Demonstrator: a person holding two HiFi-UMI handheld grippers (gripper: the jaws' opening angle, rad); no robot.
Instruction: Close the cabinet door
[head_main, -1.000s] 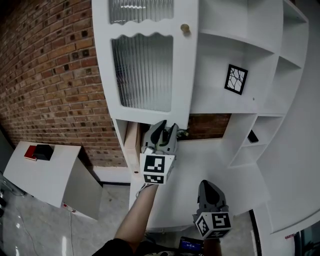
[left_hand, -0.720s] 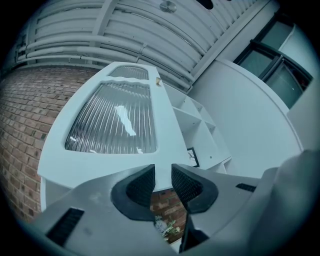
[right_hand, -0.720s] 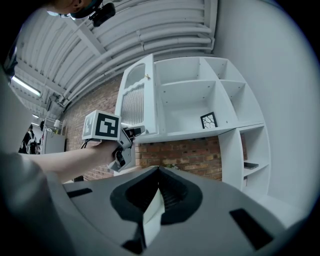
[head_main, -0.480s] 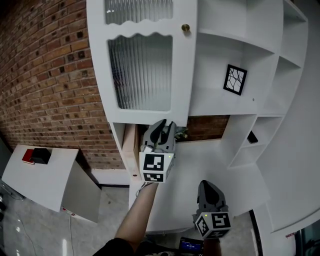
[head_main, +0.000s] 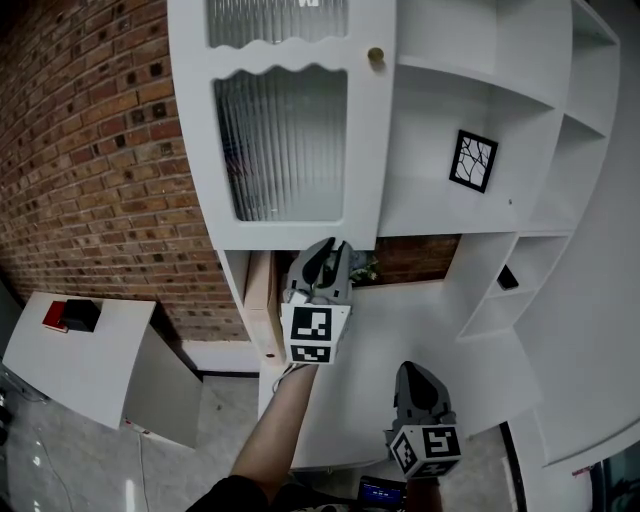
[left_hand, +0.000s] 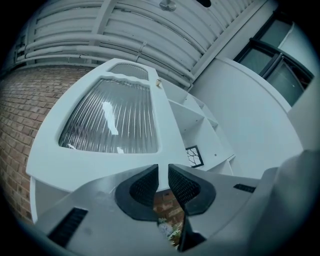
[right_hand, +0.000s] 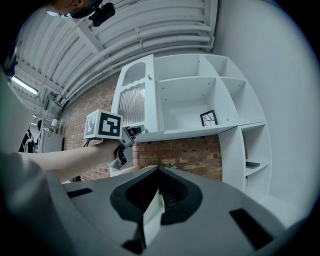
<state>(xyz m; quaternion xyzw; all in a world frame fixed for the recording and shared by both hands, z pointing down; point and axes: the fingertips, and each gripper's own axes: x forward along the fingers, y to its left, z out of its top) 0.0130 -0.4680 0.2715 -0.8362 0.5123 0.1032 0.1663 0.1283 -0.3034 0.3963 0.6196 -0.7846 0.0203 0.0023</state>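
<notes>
White cabinet (head_main: 520, 130) against a brick wall, seen from below. Its door (head_main: 290, 140), tall with ribbed glass, covers the left column, long axis upright, knob (head_main: 375, 57) high on its right edge. It looks slightly ajar, free right edge standing off the open shelves. The left tool (head_main: 328, 252) is raised to the door's lower right corner, tips at the bottom rail, jaws nearly together with a thin slit, gripping nothing I can make out. The door lies straight ahead of it and above, so a push away should seat it. The right tool (head_main: 418, 372) hangs low and near over the desk (head_main: 430, 310), jaws together, empty, well apart from the door. No brand or writing reads; only square markers on the tools' cubes and a branch picture (head_main: 472, 159) on a shelf
</notes>
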